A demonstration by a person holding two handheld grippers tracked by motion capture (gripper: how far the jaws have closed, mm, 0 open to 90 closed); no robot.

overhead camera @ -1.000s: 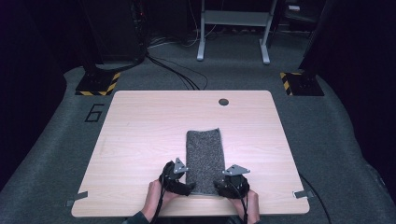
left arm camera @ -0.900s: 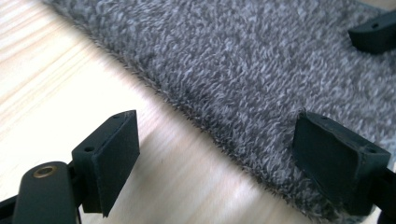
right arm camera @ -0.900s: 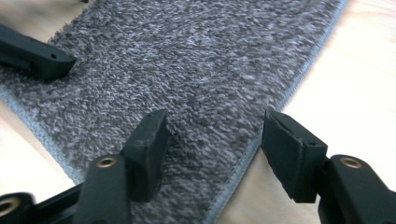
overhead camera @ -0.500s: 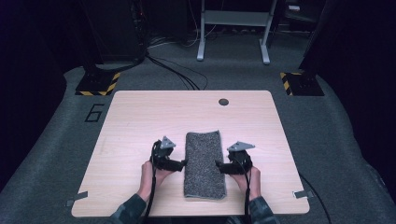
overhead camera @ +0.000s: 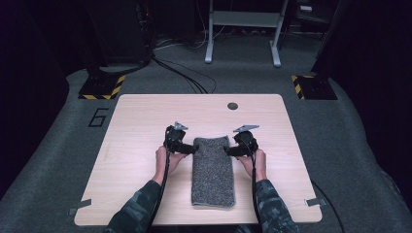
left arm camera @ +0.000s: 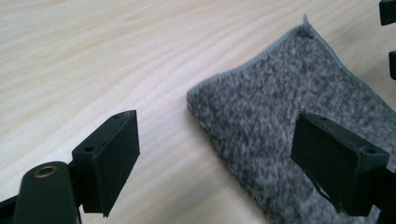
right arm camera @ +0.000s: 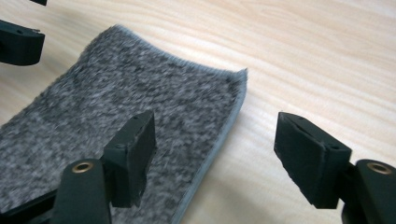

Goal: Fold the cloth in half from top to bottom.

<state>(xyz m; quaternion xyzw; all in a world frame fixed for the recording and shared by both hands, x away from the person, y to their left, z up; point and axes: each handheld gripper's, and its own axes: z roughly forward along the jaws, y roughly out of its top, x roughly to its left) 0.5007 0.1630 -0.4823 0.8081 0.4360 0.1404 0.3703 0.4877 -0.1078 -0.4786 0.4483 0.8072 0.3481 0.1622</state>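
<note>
A grey fuzzy towel [overhead camera: 213,170] lies flat and lengthwise in the middle of the wooden table [overhead camera: 145,121]. My left gripper [overhead camera: 191,148] is at its far left corner and my right gripper [overhead camera: 229,150] at its far right corner, both pointing inward. In the left gripper view the left gripper [left arm camera: 222,156] is open over the towel's [left arm camera: 289,116] corner edge. The right gripper [right arm camera: 219,156] is open too. Its jaws have just been closing a little, and the towel's [right arm camera: 140,102] hemmed edge lies below the gap, untouched.
A dark round hole [overhead camera: 232,106] sits near the table's far edge. Yellow-and-black striped stand bases [overhead camera: 99,87] [overhead camera: 311,85] rest on the grey floor beyond the table, with cables [overhead camera: 184,77] and a metal frame [overhead camera: 243,29] behind.
Both hands have moved from the towel's near end forward along its sides to its far corners. The towel's near end, covered before, now lies in plain sight.
</note>
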